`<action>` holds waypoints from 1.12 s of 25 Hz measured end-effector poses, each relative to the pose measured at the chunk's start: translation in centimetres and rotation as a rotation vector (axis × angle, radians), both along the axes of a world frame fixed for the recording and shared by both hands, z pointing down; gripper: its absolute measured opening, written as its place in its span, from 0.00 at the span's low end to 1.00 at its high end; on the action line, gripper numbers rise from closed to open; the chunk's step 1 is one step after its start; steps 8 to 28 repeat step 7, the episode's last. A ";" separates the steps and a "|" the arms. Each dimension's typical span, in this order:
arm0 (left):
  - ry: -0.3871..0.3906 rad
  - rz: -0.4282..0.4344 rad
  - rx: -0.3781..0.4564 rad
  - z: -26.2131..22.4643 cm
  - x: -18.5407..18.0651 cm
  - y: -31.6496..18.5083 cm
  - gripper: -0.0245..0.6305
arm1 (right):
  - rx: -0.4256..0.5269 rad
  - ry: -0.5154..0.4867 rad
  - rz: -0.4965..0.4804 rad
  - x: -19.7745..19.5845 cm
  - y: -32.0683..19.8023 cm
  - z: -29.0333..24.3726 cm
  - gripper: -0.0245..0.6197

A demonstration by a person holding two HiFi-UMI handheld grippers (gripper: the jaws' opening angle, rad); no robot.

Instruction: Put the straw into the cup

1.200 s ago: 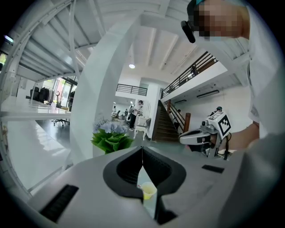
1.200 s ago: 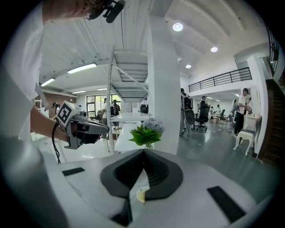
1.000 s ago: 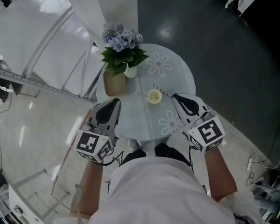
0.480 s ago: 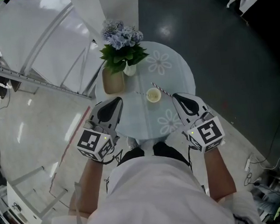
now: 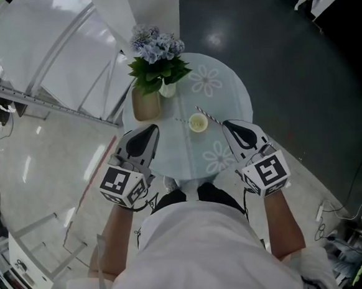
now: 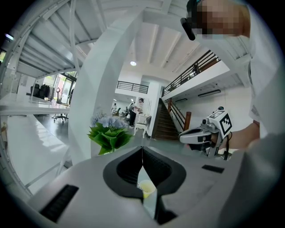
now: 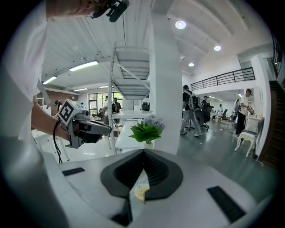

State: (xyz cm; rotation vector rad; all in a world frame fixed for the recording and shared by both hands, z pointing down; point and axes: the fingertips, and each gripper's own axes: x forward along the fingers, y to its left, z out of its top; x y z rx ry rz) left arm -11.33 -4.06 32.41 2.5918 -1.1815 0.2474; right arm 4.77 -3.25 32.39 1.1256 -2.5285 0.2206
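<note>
A small cup [image 5: 198, 123] with a yellowish inside stands near the middle of the round glass table [image 5: 227, 93]. A striped straw [image 5: 207, 116] lies on the glass just right of the cup, slanting toward my right gripper [image 5: 227, 124]. That gripper is shut and empty, hovering at the table's near right edge. My left gripper [image 5: 150, 130] hovers at the near left edge, also shut and empty. The cup [image 6: 146, 189] shows low between the jaws in the left gripper view, and the cup [image 7: 141, 192] shows the same way in the right gripper view.
A potted plant [image 5: 158, 64] with blue flowers stands at the table's far left, with a brown container [image 5: 147, 106] in front of it. White stair rails [image 5: 68, 62] run on the left. Dark floor lies to the right. People stand far off in the hall.
Between one second ago and half a second ago the head view shifted very slightly. Both grippers, the cup and the straw stay where they were.
</note>
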 end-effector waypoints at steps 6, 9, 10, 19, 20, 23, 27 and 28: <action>0.000 0.004 -0.004 0.3 0.3 -0.1 0.07 | 0.002 0.008 -0.005 0.1 -0.2 0.2 0.07; 0.000 0.005 -0.004 0.3 0.4 -0.1 0.07 | 0.003 0.009 -0.005 0.2 -0.2 0.2 0.07; 0.000 0.005 -0.004 0.3 0.4 -0.1 0.07 | 0.003 0.009 -0.005 0.2 -0.2 0.2 0.07; 0.000 0.005 -0.004 0.3 0.4 -0.1 0.07 | 0.003 0.009 -0.005 0.2 -0.2 0.2 0.07; 0.000 0.005 -0.004 0.3 0.4 -0.1 0.07 | 0.003 0.009 -0.005 0.2 -0.2 0.2 0.07; 0.000 0.005 -0.004 0.3 0.4 -0.1 0.07 | 0.003 0.009 -0.005 0.2 -0.2 0.2 0.07; 0.000 0.005 -0.004 0.3 0.4 -0.1 0.07 | 0.003 0.009 -0.005 0.2 -0.2 0.2 0.07; 0.000 0.005 -0.004 0.3 0.4 -0.1 0.07 | 0.003 0.009 -0.005 0.2 -0.2 0.2 0.07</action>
